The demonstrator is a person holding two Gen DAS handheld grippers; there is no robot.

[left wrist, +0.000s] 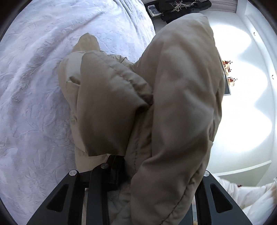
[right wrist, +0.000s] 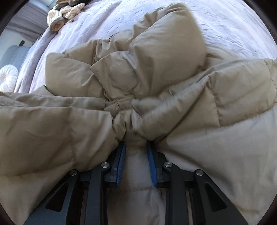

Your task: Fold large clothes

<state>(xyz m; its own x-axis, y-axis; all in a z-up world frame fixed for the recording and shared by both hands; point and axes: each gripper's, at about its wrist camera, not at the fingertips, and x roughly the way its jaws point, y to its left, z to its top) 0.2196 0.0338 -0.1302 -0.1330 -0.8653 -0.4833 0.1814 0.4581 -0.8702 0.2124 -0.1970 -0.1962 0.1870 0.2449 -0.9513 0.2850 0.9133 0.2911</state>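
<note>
A beige padded jacket [left wrist: 181, 86] hangs in thick folds in front of my left gripper [left wrist: 136, 166], lifted above the pale lilac bedspread [left wrist: 34, 69]. Only the left black finger [left wrist: 114, 171] shows; the cloth covers the other, and the jaws are shut on a bunch of the jacket. In the right wrist view the jacket [right wrist: 69, 121] lies spread and bunched on the bedspread [right wrist: 233, 26]. My right gripper [right wrist: 135, 145] points steeply down, its blue pads [right wrist: 121, 161] pinching a ridge of the jacket's fabric.
A striped knitted garment [right wrist: 64, 13] lies at the bed's far left corner. A round white cushion [right wrist: 8, 77] sits beyond the bed's left edge. Dark clutter [left wrist: 173, 8] is past the bed, with a wall picture [left wrist: 228, 72] and white bedding [left wrist: 256, 195] to the right.
</note>
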